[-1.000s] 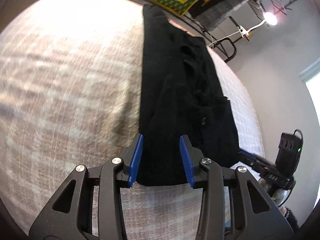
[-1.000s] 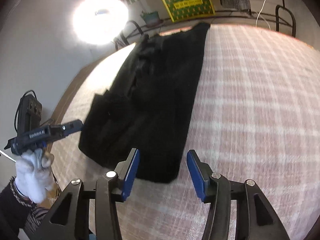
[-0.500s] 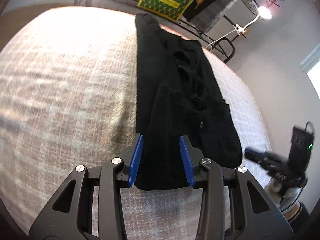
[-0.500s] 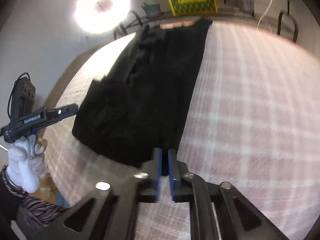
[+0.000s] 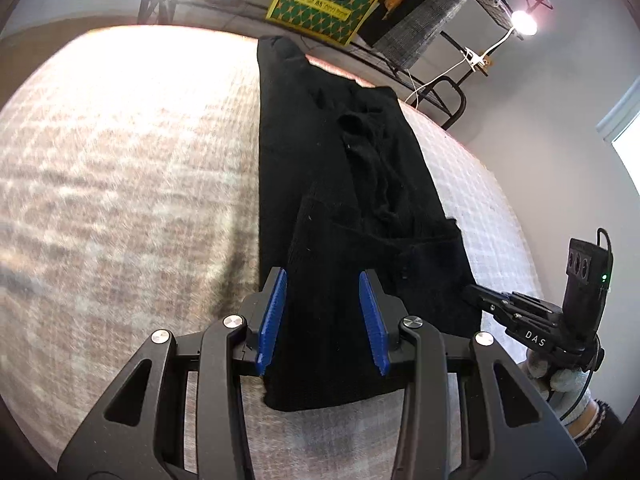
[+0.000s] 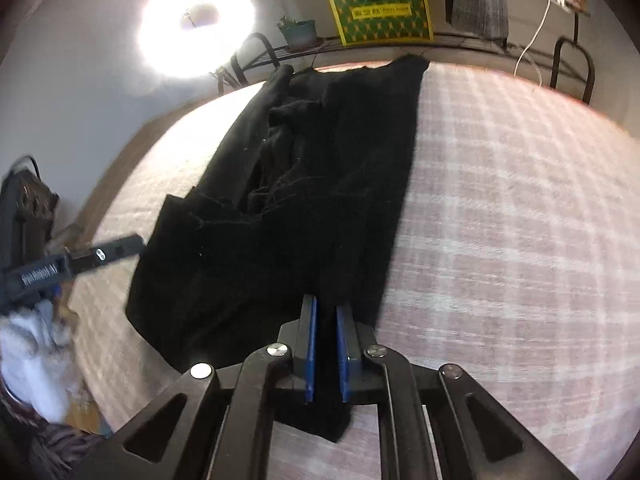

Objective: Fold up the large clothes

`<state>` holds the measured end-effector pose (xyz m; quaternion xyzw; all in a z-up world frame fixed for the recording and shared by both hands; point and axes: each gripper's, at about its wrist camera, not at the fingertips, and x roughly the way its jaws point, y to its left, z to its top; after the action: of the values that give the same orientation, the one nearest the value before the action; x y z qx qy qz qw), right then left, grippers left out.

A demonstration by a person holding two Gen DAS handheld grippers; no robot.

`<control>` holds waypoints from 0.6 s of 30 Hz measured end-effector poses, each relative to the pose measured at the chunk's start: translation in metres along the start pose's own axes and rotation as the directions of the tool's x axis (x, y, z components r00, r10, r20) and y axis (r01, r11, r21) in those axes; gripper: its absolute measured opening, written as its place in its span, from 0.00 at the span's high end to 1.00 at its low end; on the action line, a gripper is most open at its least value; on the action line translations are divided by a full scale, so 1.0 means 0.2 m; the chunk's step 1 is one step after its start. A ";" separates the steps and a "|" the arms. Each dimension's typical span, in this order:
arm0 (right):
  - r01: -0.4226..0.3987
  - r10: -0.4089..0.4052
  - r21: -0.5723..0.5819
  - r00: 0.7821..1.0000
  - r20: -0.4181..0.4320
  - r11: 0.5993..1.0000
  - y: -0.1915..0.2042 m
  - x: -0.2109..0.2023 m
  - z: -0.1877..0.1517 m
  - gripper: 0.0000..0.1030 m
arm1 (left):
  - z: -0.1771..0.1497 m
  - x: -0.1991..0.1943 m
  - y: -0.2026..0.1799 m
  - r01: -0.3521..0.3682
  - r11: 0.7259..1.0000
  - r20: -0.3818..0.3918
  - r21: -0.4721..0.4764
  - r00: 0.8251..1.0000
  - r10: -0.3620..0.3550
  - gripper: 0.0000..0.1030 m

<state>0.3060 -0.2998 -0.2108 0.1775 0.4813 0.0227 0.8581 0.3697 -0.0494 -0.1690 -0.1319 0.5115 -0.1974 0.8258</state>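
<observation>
A long black garment [image 5: 340, 160] [image 6: 340, 160] lies lengthwise on a plaid bed cover [image 5: 120, 200] [image 6: 520, 240]. My left gripper [image 5: 322, 276] hovers open over the garment's near left end. Black cloth runs between and under its blue pads, and the hem shows below them. From the right wrist view this gripper [image 6: 136, 242] is a blurred bar at the garment's left edge. My right gripper [image 6: 326, 304] is closing, its pads nearly together with the near right corner pinched between them. A tip of cloth hangs beneath. In the left wrist view the right gripper [image 5: 470, 292] meets the garment's right edge.
A yellow-green box [image 5: 320, 0] [image 6: 378, 12] and a metal rack stand beyond the bed's far edge. A ring light [image 6: 196, 20] glares at the far left. A black device [image 5: 586, 272] with a green light sits off the bed. A white-gloved hand [image 6: 32, 352] holds the left gripper.
The right gripper's jaws went from wide apart to nearly together on the garment's near corner. The left gripper slid forward over the cloth, and its jaws kept the same gap.
</observation>
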 end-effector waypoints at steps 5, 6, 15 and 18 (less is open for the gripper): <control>0.030 -0.030 -0.001 0.999 -0.018 1.000 0.00 0.01 0.01 0.79 | -0.01 -0.02 -0.01 0.001 1.000 0.026 -0.010 1.000 -0.001 0.63; 0.056 -0.056 0.004 0.998 -0.007 0.998 0.00 -0.01 0.02 0.66 | -0.01 -0.02 -0.02 0.004 1.000 0.032 0.005 0.999 -0.004 0.63; 0.018 0.001 -0.146 0.992 0.124 0.989 0.20 -0.07 0.06 0.68 | 0.01 0.17 -0.13 0.023 0.993 -0.042 0.118 0.999 -0.018 0.63; 0.060 -0.048 -0.127 0.994 0.100 0.990 0.18 0.04 0.09 0.68 | 0.04 0.24 -0.15 -0.049 0.987 -0.014 0.153 0.999 0.052 0.69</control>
<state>0.3298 -0.2695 -0.1977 0.1091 0.4414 0.0219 0.8904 0.3899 -0.0978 -0.1916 -0.0537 0.5055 -0.2162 0.8336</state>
